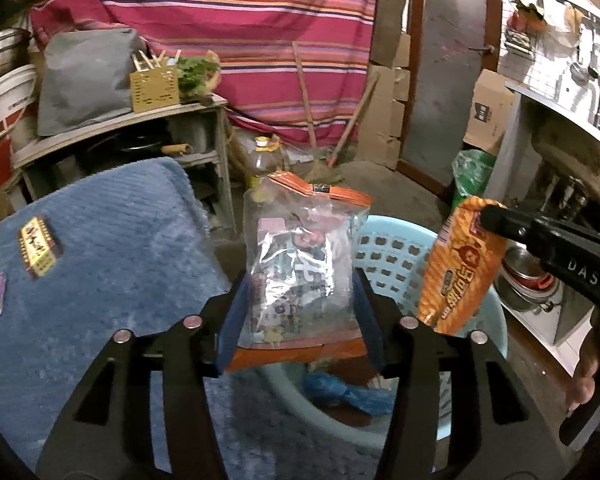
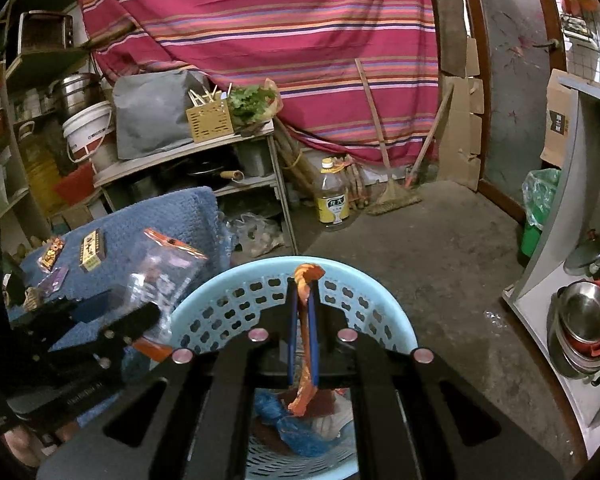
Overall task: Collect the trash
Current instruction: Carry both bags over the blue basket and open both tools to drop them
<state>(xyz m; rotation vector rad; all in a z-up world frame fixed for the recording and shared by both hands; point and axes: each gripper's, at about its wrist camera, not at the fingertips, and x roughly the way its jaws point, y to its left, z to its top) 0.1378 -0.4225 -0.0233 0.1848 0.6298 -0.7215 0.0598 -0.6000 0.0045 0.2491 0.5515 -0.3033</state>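
Note:
My left gripper (image 1: 300, 280) is shut on a clear plastic bag with orange edges (image 1: 304, 256) and holds it upright at the near rim of the light blue basket (image 1: 392, 252). My right gripper (image 2: 303, 280) is shut on an orange snack wrapper (image 2: 306, 368), held over the basket (image 2: 240, 300). The wrapper (image 1: 464, 268) and right gripper (image 1: 496, 220) also show in the left wrist view. The left gripper and its bag (image 2: 160, 272) show at the left of the right wrist view. A blue bag (image 2: 296, 428) and other trash lie in the basket.
Several small wrappers (image 1: 40, 252) lie on a blue towel-covered surface (image 1: 112, 248) left of the basket. A shelf unit (image 2: 204, 160) stands behind, an oil bottle (image 2: 334, 196) and broom (image 2: 392, 192) on the floor. A green-lined bin (image 2: 540, 208) and metal pots (image 2: 584, 328) stand at right.

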